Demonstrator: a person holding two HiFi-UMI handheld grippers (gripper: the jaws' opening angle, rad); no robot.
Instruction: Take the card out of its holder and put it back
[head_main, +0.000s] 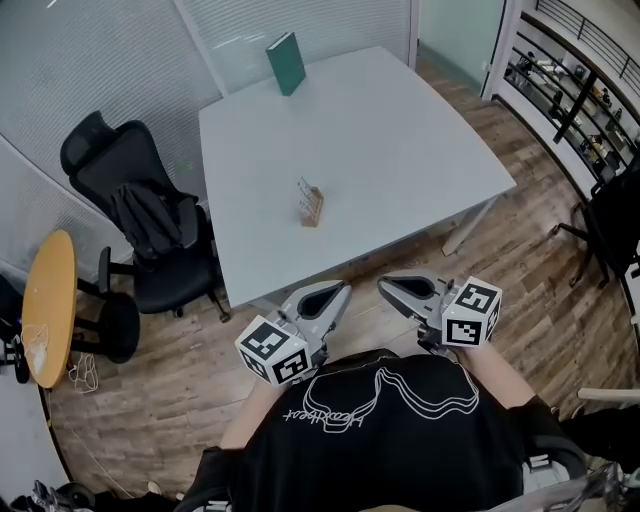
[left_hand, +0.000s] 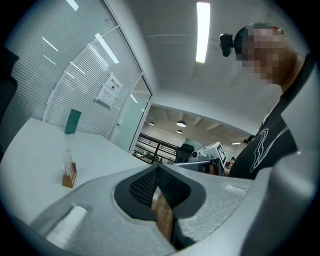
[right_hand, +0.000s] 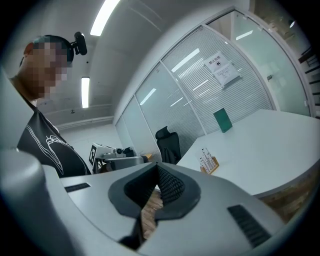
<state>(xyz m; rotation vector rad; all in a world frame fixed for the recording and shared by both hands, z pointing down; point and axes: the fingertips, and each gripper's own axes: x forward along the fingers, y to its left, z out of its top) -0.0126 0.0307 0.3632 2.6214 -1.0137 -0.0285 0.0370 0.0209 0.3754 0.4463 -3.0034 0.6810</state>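
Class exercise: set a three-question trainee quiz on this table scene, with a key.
1. True or false: the small wooden card holder stands on the white rectangular table.
2. What stands at the table's far edge? A) a green upright book B) a red mug C) a laptop
3. Fill in: the left tongs and the right tongs are both ____ and empty.
Key: 1 true; 2 A; 3 shut.

Here's a pale grey table, dark green book, tan holder with pale card, black chair, brown plank floor.
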